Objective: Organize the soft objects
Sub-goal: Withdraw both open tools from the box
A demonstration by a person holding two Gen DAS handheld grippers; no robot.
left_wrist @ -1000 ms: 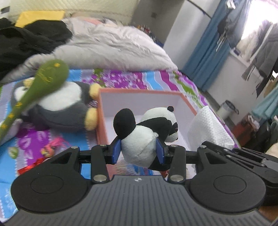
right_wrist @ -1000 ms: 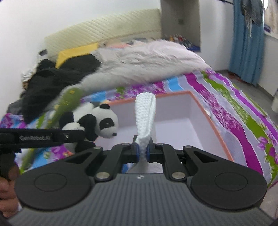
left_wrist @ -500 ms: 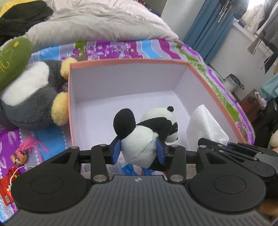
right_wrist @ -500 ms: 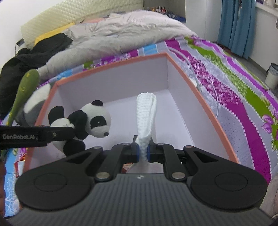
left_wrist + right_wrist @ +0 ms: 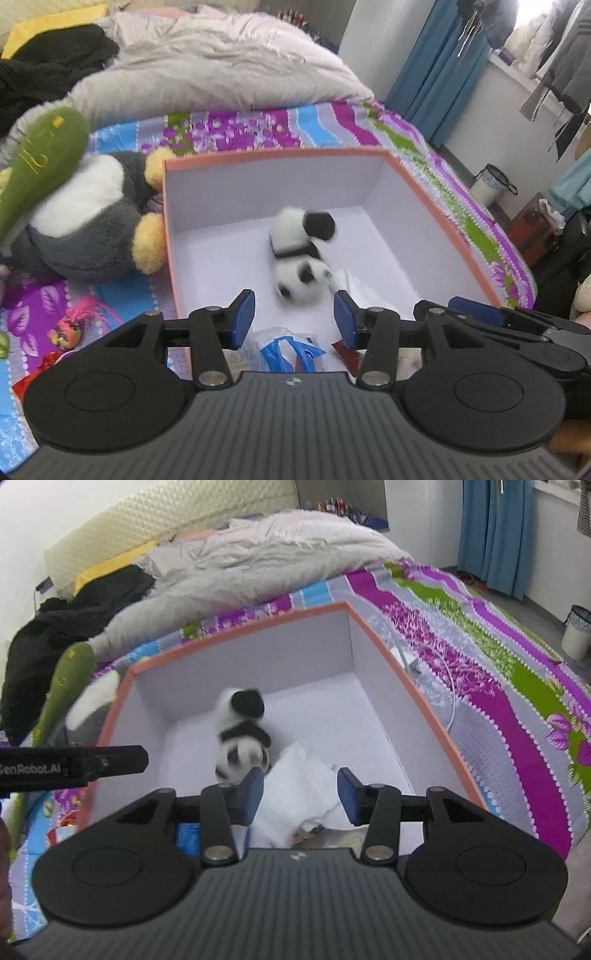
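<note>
A small panda plush (image 5: 300,254) lies blurred inside the orange-rimmed box (image 5: 280,154), free of my left gripper (image 5: 293,319), which is open above the box's near side. In the right wrist view the panda (image 5: 242,740) lies next to a white knitted cloth (image 5: 301,794) on the box floor. My right gripper (image 5: 301,794) is open and empty just above that cloth. The box rim (image 5: 236,637) shows there too. The cloth's edge (image 5: 351,284) shows in the left wrist view.
A large grey and white plush with yellow feet (image 5: 92,221) and a green plush (image 5: 40,158) lie left of the box on the patterned bedspread (image 5: 258,125). A grey duvet (image 5: 207,74) and black clothes (image 5: 44,70) lie behind. Small packets (image 5: 288,350) sit by the box's near wall.
Both grippers have opened. The panda has dropped from the left gripper into the box, and the white cloth has dropped from the right gripper onto the box floor.
</note>
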